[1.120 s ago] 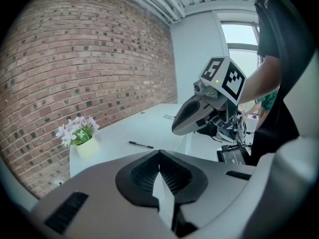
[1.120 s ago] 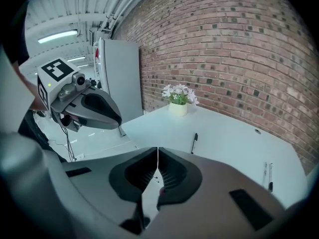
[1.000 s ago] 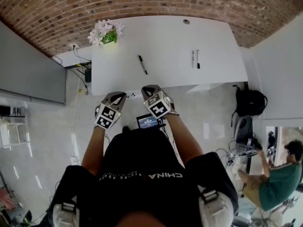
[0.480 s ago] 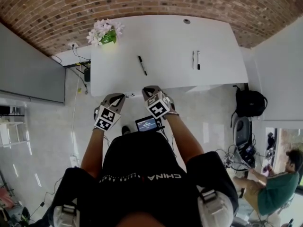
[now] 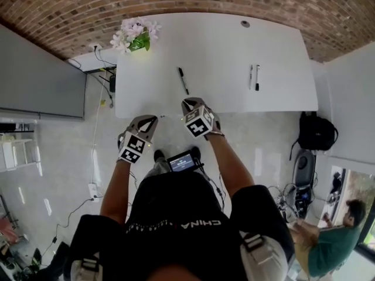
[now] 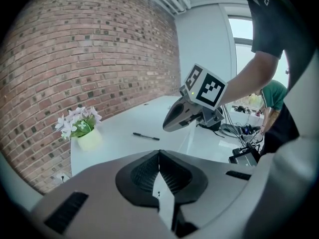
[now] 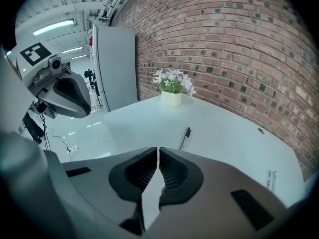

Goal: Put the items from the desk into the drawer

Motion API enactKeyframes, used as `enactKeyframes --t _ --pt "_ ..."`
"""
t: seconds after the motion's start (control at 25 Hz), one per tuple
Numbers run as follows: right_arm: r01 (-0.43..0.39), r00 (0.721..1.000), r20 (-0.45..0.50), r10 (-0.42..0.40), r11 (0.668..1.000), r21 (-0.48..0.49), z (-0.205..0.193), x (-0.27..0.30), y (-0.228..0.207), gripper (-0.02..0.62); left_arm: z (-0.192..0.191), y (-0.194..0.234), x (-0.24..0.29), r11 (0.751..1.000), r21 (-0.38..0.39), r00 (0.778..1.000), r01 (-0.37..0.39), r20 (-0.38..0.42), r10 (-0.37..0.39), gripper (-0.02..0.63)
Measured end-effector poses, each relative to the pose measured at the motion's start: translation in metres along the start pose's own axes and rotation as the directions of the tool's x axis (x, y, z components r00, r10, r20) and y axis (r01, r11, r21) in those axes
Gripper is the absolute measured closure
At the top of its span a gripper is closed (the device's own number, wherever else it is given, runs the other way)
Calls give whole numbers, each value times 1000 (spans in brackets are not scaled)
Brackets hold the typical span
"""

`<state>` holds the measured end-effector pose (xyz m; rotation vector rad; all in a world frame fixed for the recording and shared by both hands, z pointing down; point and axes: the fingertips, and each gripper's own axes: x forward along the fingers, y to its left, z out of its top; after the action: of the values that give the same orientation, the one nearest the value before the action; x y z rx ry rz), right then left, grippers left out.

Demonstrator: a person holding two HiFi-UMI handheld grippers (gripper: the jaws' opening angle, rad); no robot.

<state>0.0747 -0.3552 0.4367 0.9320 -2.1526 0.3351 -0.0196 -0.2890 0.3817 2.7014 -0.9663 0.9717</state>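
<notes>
A white desk (image 5: 217, 51) stands against the brick wall. A black pen (image 5: 183, 81) lies near the desk's middle, also seen from the left gripper (image 6: 146, 136) and the right gripper (image 7: 186, 138). Two more pens (image 5: 254, 77) lie side by side to the right (image 7: 271, 178). My left gripper (image 5: 147, 120) is shut and empty, just short of the desk's front edge. My right gripper (image 5: 188, 104) is shut and empty too, its tip at the front edge, a short way before the black pen. No drawer shows in any view.
A pot of pale flowers (image 5: 135, 34) stands at the desk's back left corner. A cable hole (image 5: 245, 23) is at the back right. A black backpack (image 5: 316, 132) lies on the floor to the right. A grey panel (image 5: 35, 81) stands left. A person in green (image 5: 334, 244) sits at lower right.
The desk has drawn closer and both grippers have come up to its front edge, the right one further forward. Both have stayed shut.
</notes>
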Motion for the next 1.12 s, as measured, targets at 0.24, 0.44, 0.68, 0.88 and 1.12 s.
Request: enactKeyframes --t 0.24,0.44,0.68,0.88,1.12 --pt "27 999 -40 -25 999 45 -3 42 -32 575 -10 14 19 999 -42 1000 -2 -22 1 594" --pt "41 996 -84 -34 995 86 -7 80 -53 478 -17 24 34 998 -59 999 -12 -44 9 594" --pt "98 987 -138 -80 986 131 -10 114 -73 479 -24 26 36 997 -73 998 -22 -61 18 594" --pt "125 982 -165 -97 978 166 -11 121 -74 488 -36 29 33 996 -80 996 -28 -84 21 594" --pt "110 980 -186 -71 971 212 -10 123 -68 538 -38 32 33 996 -83 997 -25 -79 18 594"
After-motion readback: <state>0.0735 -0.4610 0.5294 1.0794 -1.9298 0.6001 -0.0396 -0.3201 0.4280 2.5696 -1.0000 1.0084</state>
